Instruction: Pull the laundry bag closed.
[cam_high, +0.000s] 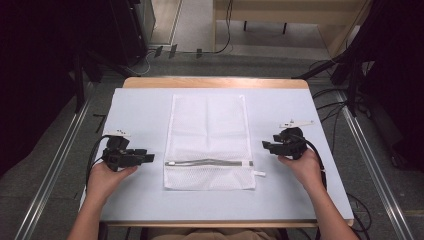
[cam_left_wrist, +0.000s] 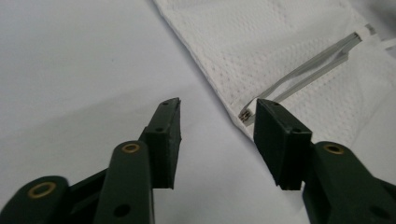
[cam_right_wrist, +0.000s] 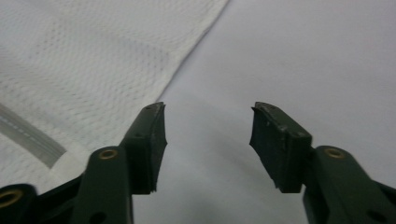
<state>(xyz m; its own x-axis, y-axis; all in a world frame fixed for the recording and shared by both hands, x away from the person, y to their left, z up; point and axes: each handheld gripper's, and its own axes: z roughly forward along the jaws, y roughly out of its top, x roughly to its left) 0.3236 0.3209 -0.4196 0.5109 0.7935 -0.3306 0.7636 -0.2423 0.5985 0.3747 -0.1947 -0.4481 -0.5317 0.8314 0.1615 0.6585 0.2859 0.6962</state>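
Note:
A white mesh laundry bag lies flat in the middle of the table, its grey zipper running across near the front end. My left gripper rests just left of the bag, pointing at the zipper's end, jaws open with nothing between them. In the left gripper view the bag and zipper lie just ahead of the left gripper. My right gripper sits to the bag's right, open and empty. The right gripper view shows the bag's edge ahead-left of the right gripper.
A pale blue-grey sheet covers the table, with bare cloth on both sides of the bag. A wooden table edge runs along the back. Cables and dark stands are on the floor around the table.

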